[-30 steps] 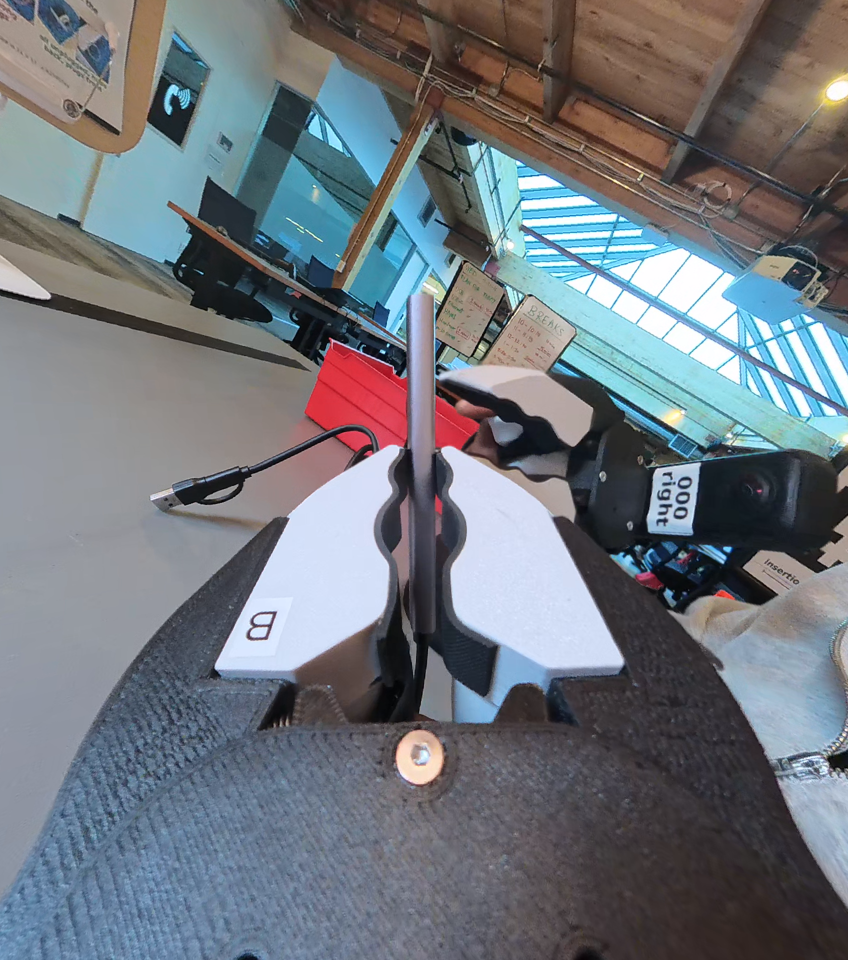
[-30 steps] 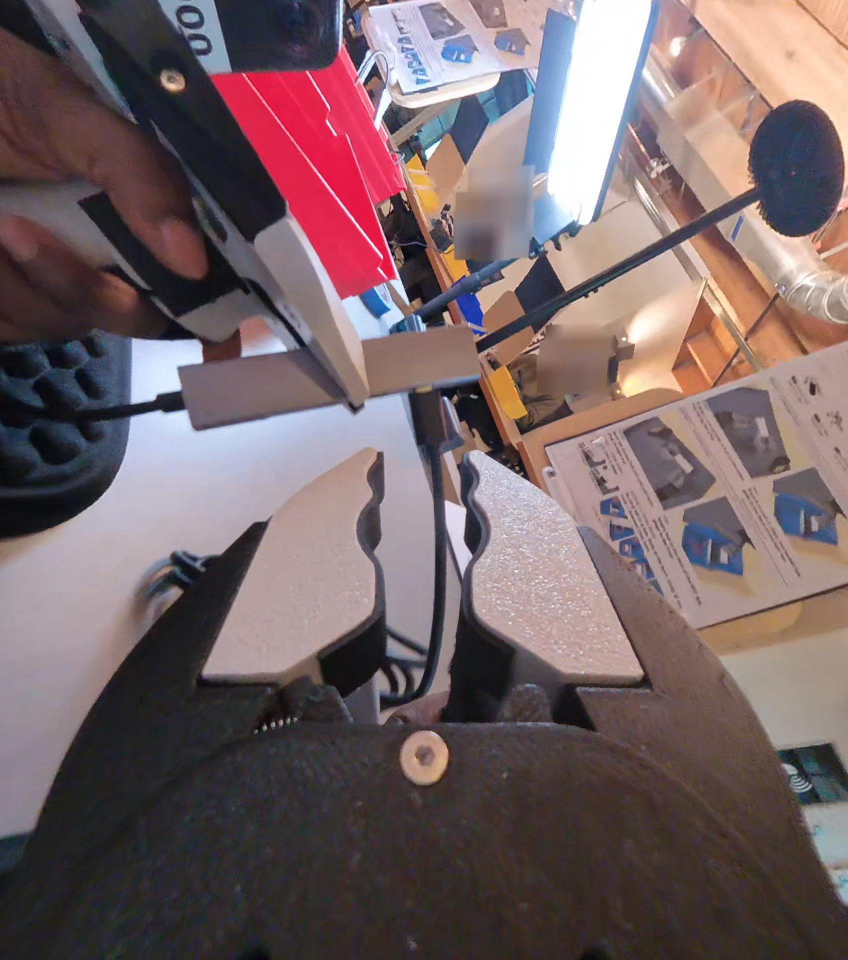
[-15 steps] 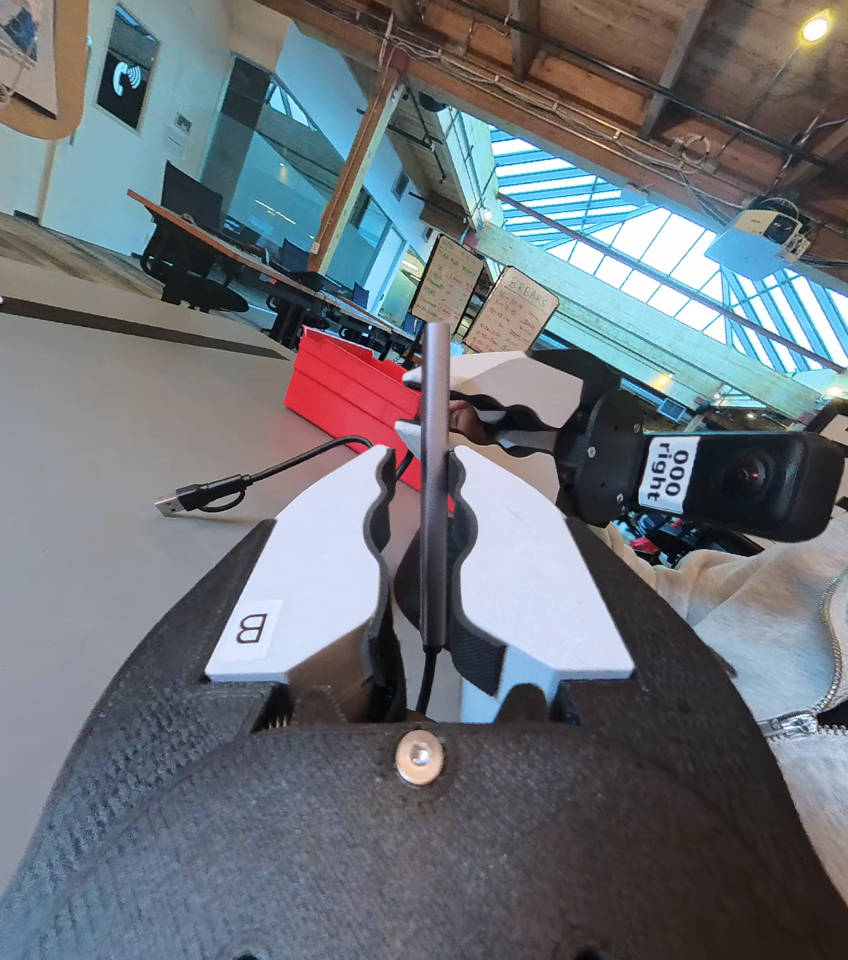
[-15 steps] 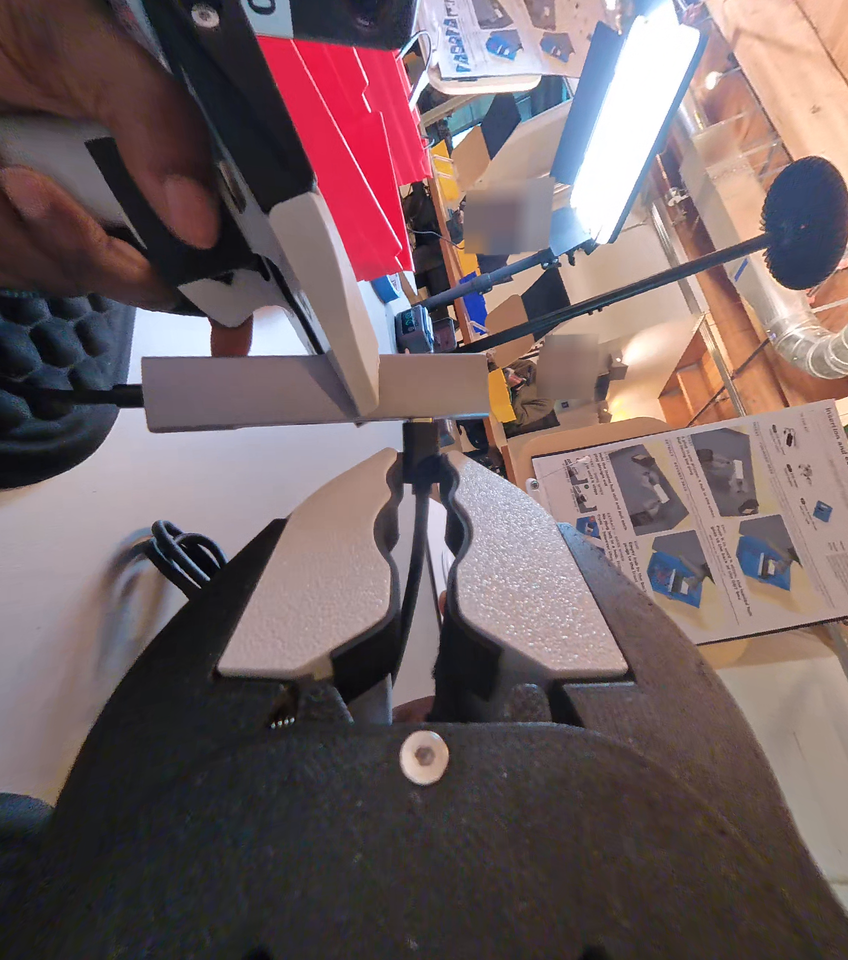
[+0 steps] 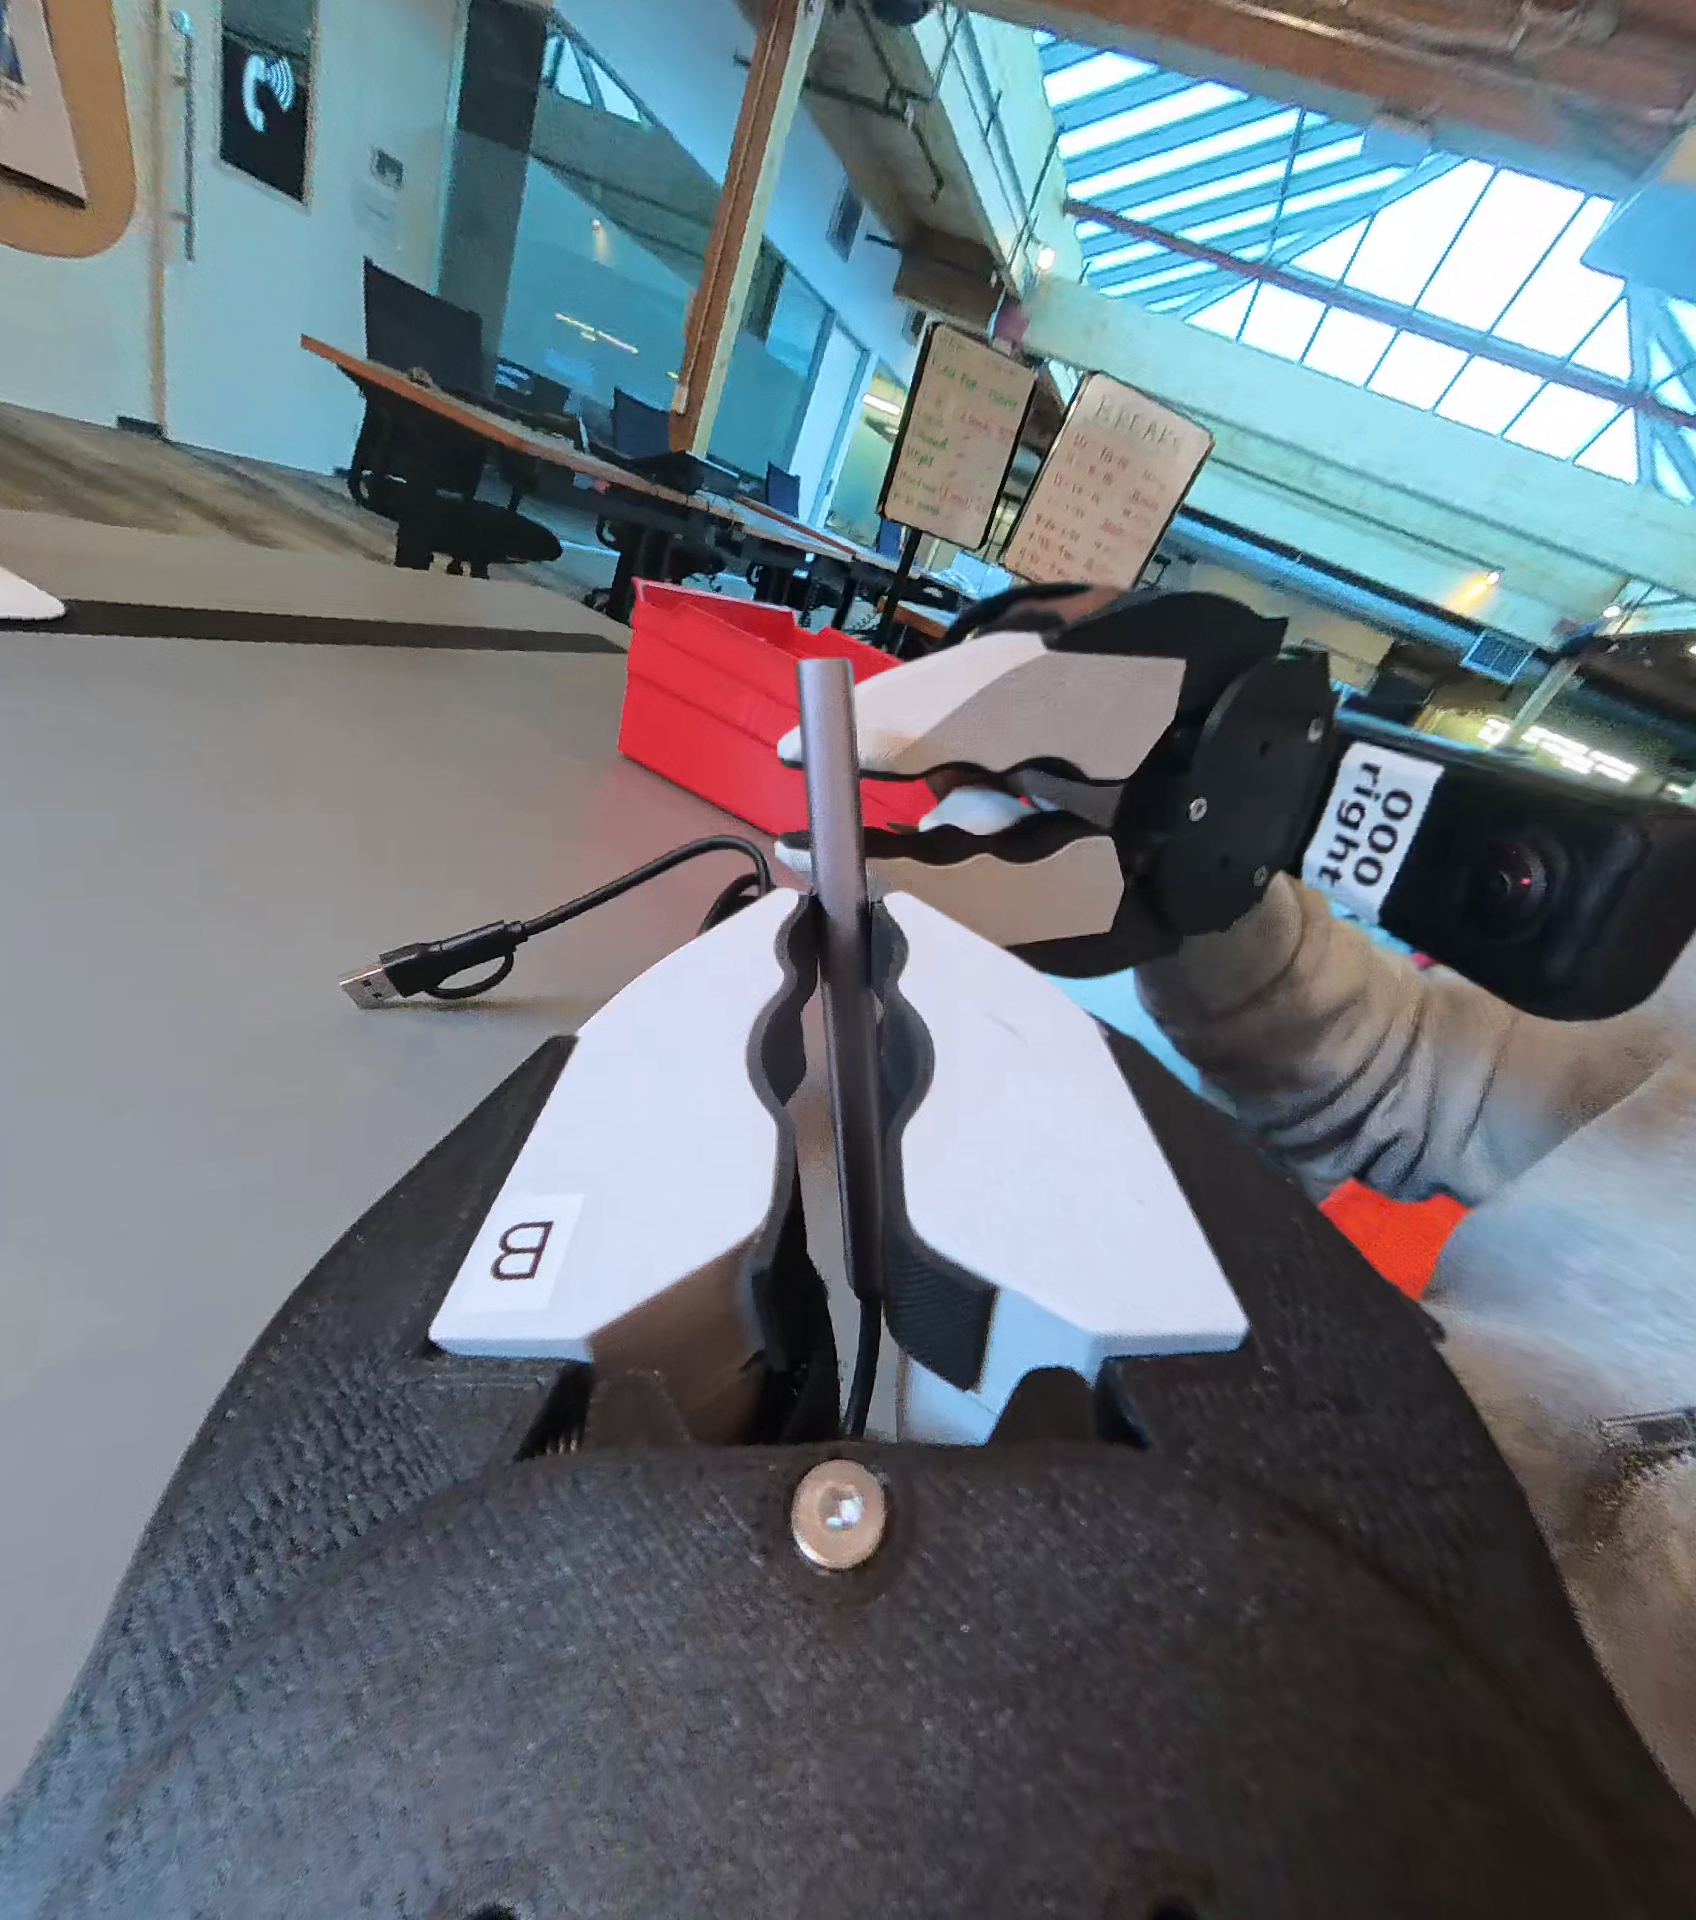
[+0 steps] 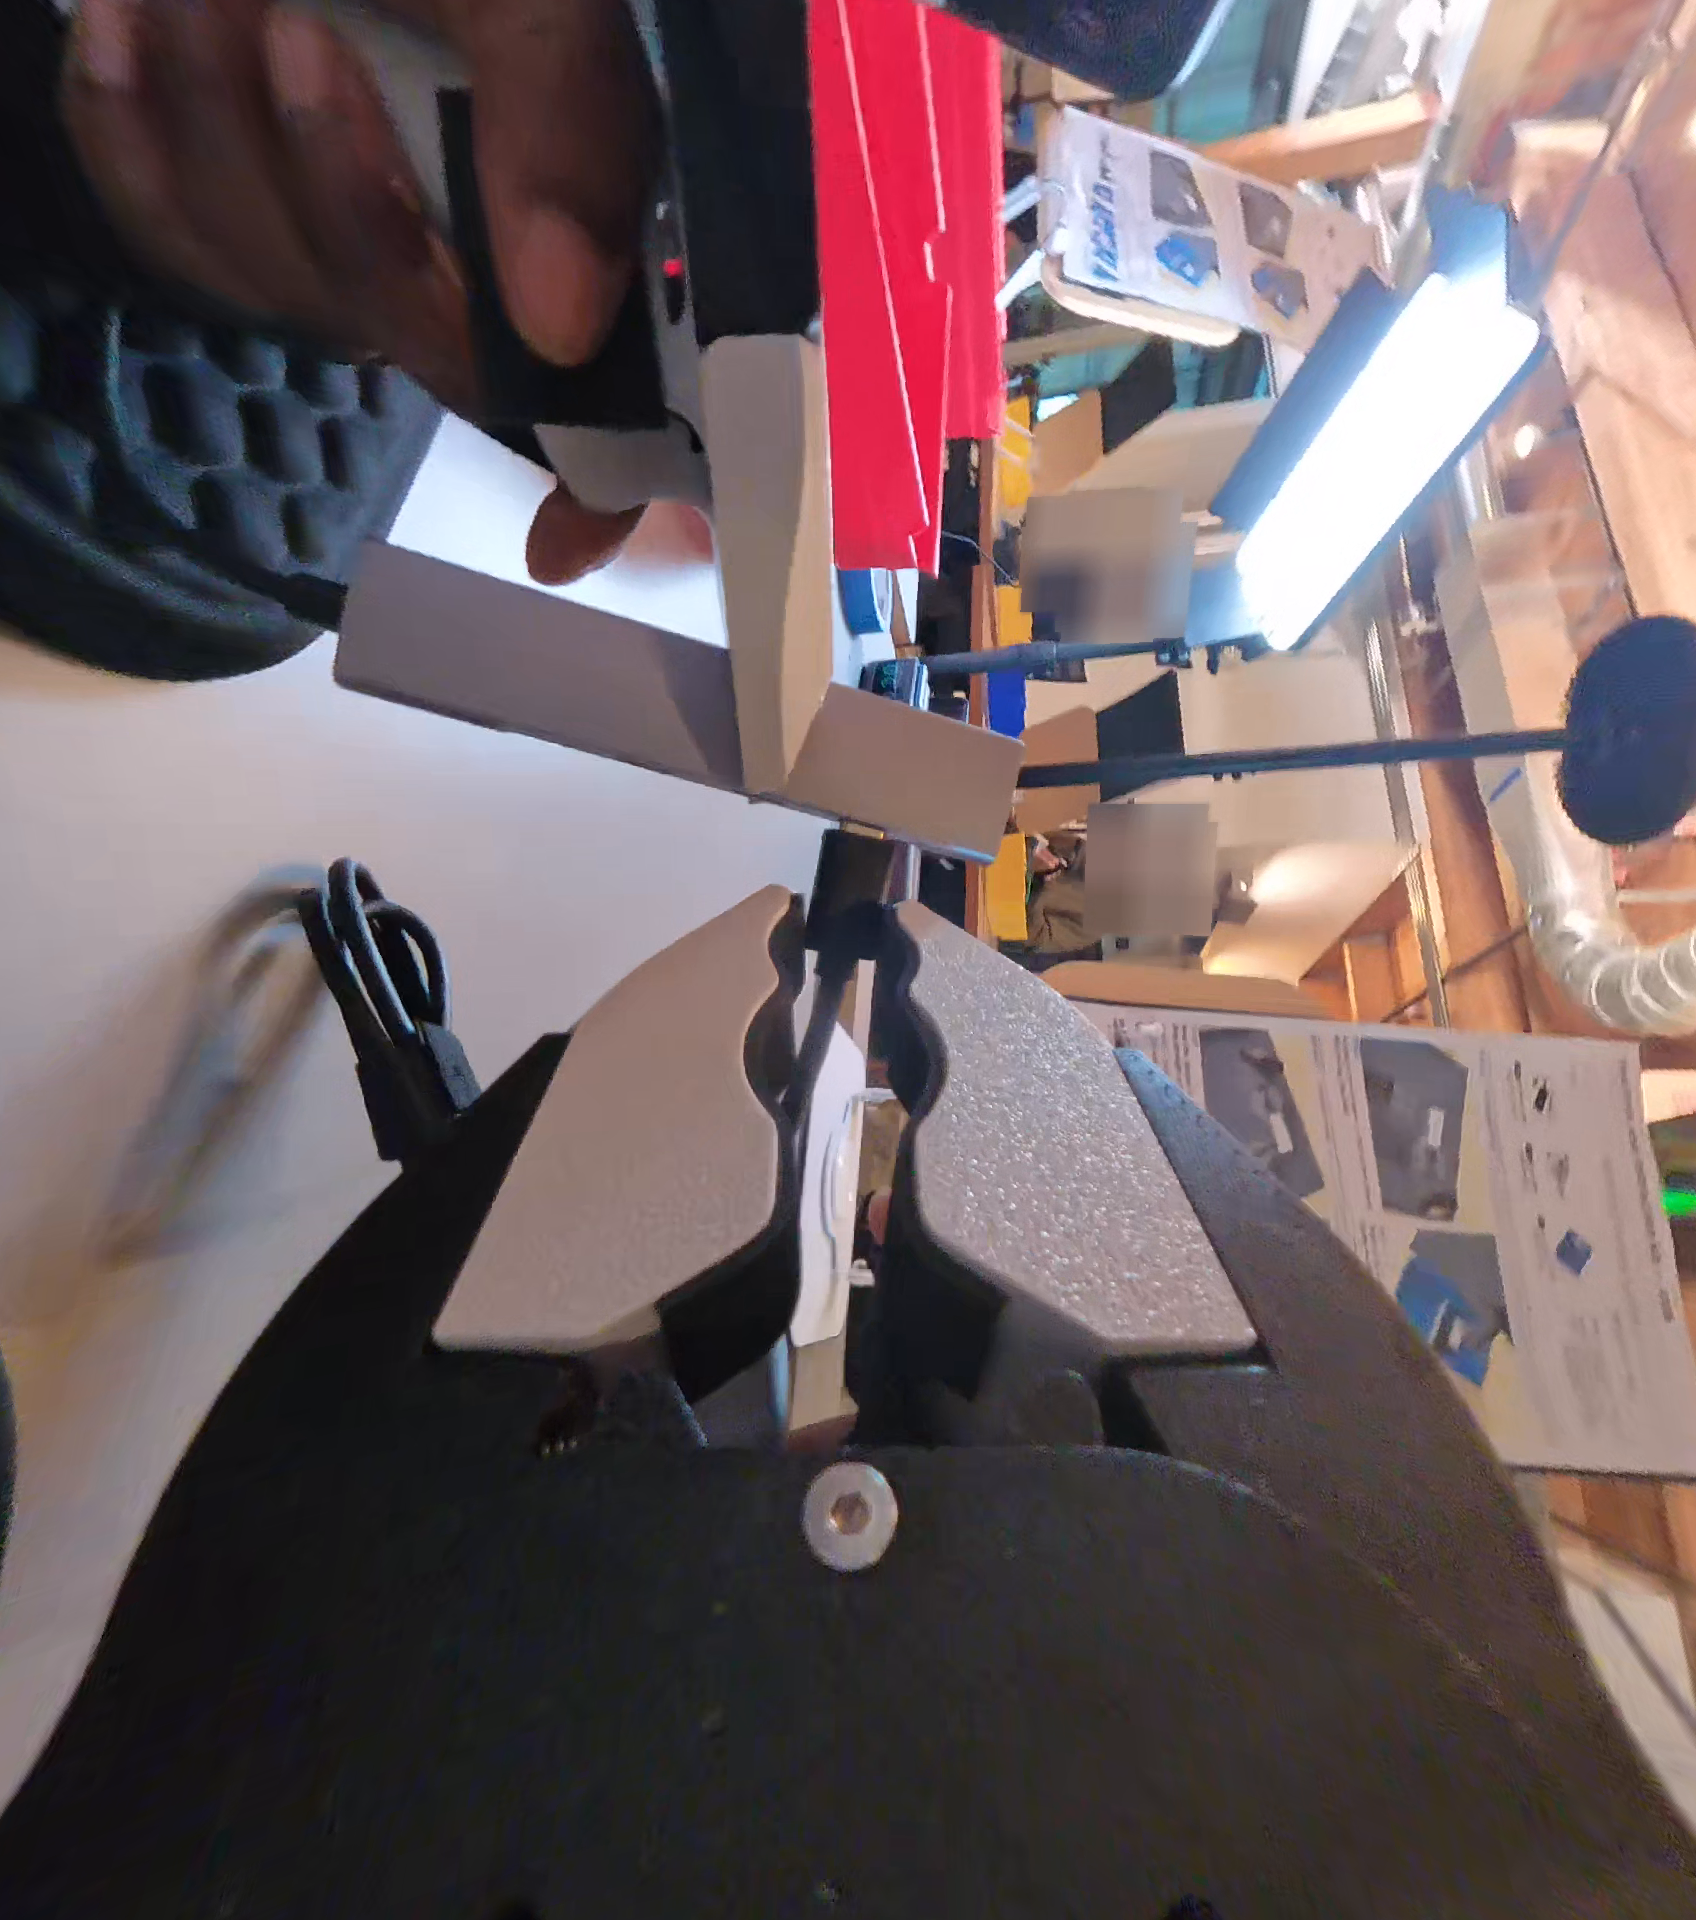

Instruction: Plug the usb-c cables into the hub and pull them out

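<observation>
So the left gripper (image 5: pixel 839 914) was clamped on the grey hub (image 5: pixel 836 894), holding it edge-on and up off the table (image 5: pixel 148 883). The right gripper (image 6: pixel 849 914) came in from 3 o'clock in the left wrist view, pinched tight on the black usb-c plug (image 6: pixel 854 873), which sat right at the hub's edge port. Couldn't tell if it was fully seated. Biggest risk, I figured: the hub looked tilted against the plug, so an off-axis pull could bend the connector or twist the hub loose. Plenty of open table toward 9 o'clock; the red bin (image 5: pixel 719 707) crowded 12.
</observation>
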Available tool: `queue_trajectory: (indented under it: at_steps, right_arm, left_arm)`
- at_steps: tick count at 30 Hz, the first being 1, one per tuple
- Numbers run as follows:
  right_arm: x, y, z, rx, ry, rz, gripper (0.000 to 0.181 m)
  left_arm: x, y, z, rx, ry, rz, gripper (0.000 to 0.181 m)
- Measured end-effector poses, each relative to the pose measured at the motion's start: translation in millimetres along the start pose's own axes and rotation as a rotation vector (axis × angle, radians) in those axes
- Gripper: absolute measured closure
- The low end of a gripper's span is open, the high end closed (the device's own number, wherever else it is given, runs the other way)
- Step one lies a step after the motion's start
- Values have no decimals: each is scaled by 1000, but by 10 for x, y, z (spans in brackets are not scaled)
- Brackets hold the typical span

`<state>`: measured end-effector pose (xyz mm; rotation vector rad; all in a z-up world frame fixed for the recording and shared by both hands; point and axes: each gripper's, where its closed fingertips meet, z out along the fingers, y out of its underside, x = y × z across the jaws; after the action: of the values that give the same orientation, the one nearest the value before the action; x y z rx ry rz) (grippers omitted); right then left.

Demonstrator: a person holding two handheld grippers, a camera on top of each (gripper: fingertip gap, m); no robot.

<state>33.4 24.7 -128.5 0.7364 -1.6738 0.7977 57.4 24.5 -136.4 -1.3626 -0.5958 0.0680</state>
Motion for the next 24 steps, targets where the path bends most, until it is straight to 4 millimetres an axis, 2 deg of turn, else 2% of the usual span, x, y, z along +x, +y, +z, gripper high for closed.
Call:
queue_trajectory:
  at_steps: [2, 6, 9, 11, 12, 14, 16, 18, 22, 24]
  right_arm:
    - [36, -30, -3, 17, -17, 20, 168]
    - [85, -75, 134, -10, 72, 394, 169]
    - [43, -83, 113, -21, 107, 529, 168]
    - [19, -80, 74, 3, 63, 548, 168]
    - [15, -61, 59, 1, 37, 501, 168]
    - [62, -45, 36, -19, 18, 300, 168]
    - [117, -65, 42, -22, 10, 182, 168]
    - [149, -79, 93, -11, 22, 250, 168]
    - [59, -94, 214, -19, 138, 607, 168]
    - [10, -90, 187, -27, 170, 648, 168]
  left_arm:
    - [16, -26, -10, 21, -3, 21, 172]
    - [-57, -168, -113, 142, -50, 13, 172]
    - [-61, -193, -137, 164, -45, 3, 172]
    - [-33, -175, -120, 154, -44, 27, 172]
    - [-29, -163, -104, 145, -51, 36, 172]
    - [-13, -155, -76, 138, -60, 61, 172]
    - [-1, -172, -83, 150, -54, 64, 172]
    - [-24, -216, -114, 183, -58, 44, 173]
    - [-136, -282, -204, 248, -82, -36, 173]
    - [-141, -264, -197, 237, -85, -37, 173]
